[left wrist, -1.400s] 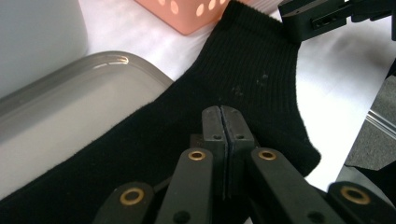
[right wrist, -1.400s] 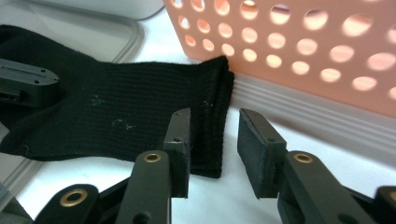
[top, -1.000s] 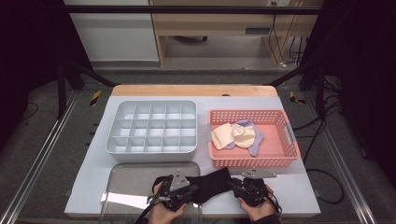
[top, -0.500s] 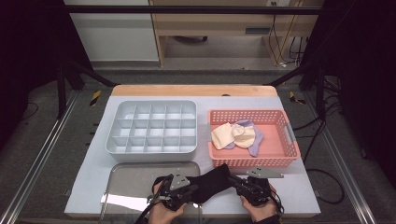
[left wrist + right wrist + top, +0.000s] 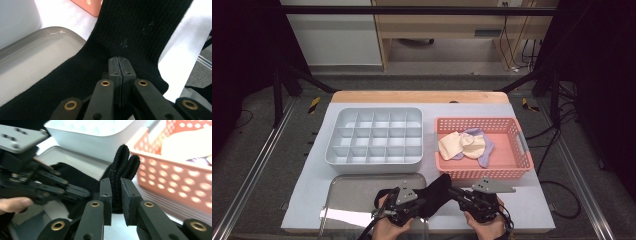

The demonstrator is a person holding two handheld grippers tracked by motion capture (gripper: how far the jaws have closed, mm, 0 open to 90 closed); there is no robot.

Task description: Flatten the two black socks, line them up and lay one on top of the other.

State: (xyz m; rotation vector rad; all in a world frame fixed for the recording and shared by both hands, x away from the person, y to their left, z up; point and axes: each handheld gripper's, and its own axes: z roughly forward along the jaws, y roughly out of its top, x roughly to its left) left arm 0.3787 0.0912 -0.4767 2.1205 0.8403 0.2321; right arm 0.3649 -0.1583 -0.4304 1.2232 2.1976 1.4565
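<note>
A black sock (image 5: 438,192) hangs stretched between my two grippers at the table's near edge. My left gripper (image 5: 424,203) points right, and in its own view the left gripper (image 5: 119,62) has its jaws pressed together on the flat black sock (image 5: 135,32). My right gripper (image 5: 453,193) points left. In the right gripper view the right gripper (image 5: 116,185) has just been closing and pinches the sock's (image 5: 123,157) bunched ribbed end, which sticks up above the pads. The left gripper (image 5: 84,193) shows there too, reaching into the black cloth.
A grey compartment box (image 5: 372,164) stands at the middle left. A pink basket (image 5: 484,173) at the right holds a cream sock (image 5: 456,145) and a lavender sock (image 5: 486,150). A shiny metal tray (image 5: 354,195) lies at the front left, under the sock's left part.
My right gripper has risen a little, lifting its end of the black sock. The left gripper has stayed where it was.
</note>
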